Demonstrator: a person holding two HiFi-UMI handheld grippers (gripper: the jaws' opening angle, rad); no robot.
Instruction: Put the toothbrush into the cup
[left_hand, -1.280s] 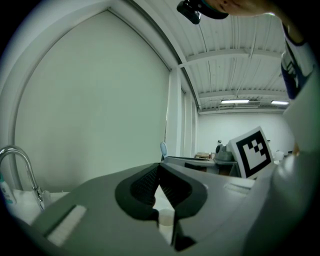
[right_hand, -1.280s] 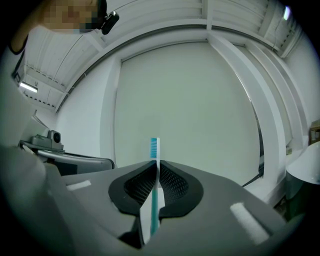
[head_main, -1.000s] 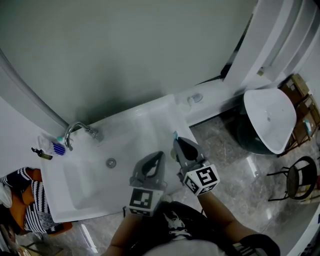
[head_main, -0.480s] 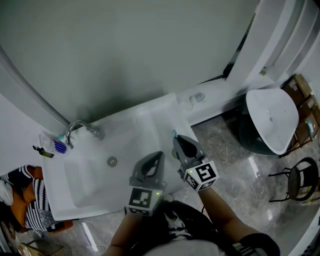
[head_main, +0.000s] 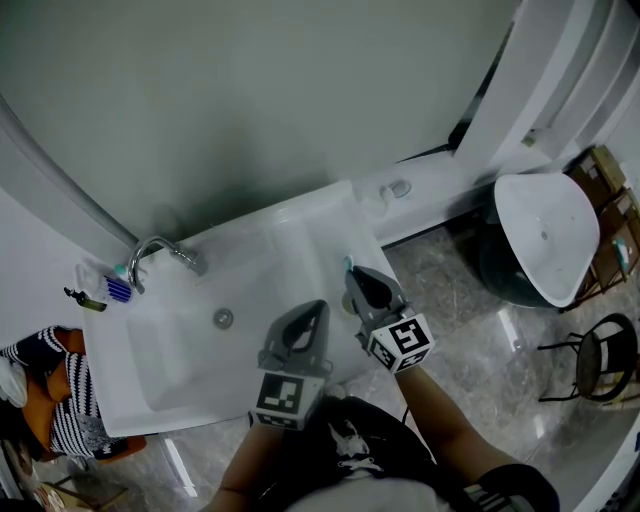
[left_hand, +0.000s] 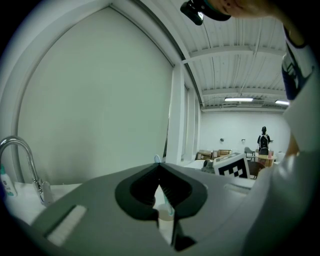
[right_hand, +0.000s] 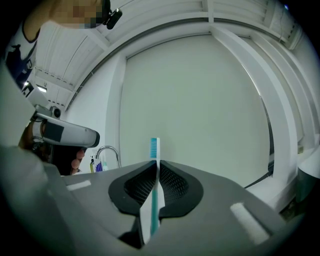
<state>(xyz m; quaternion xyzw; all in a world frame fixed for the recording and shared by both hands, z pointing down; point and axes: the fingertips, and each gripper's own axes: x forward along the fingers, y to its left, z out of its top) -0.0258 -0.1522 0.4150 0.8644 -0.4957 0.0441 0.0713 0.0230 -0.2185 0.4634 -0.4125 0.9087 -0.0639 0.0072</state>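
**Grey right gripper (right_hand: 156, 163) clamped on white-and-teal plastic toothbrush (right_hand: 154, 190) at the glossy white sink (head_main: 290, 245)**

Right gripper's jaws were nearly closed, and the narrow gap was filled by the toothbrush handle, with both ribbed black pads pressing on it. The toothbrush stood upright, its teal bristle head poking up just above the jaw tips. In the head view the right gripper (head_main: 354, 282) sat over the sink's right edge, marker cube toward the person. The teal brush tip (head_main: 348, 265) showed at its far end.

The grey left gripper (left_hand: 159, 168) had its jaw tips brought together. Only a thin slit remained lower down, and it showed something pale with a bit of teal; I could not tell what. Nothing was visibly gripped. In the head view the left gripper (head_main: 317, 310) hovered over the sink's near right part, just beside the right gripper but not touching it.

A curved chrome tap (head_main: 160, 250) stood at the sink's far left corner, and a round metal drain (head_main: 222, 318) sat mid-basin. A small blue-and-white striped item (head_main: 118, 291) lay on the rim beside the tap. A small pale round thing (head_main: 398, 188) sat on the white ledge past the sink's far right corner, too small to identify. Grey marble floor (head_main: 455, 300) ran to the right of the sink.
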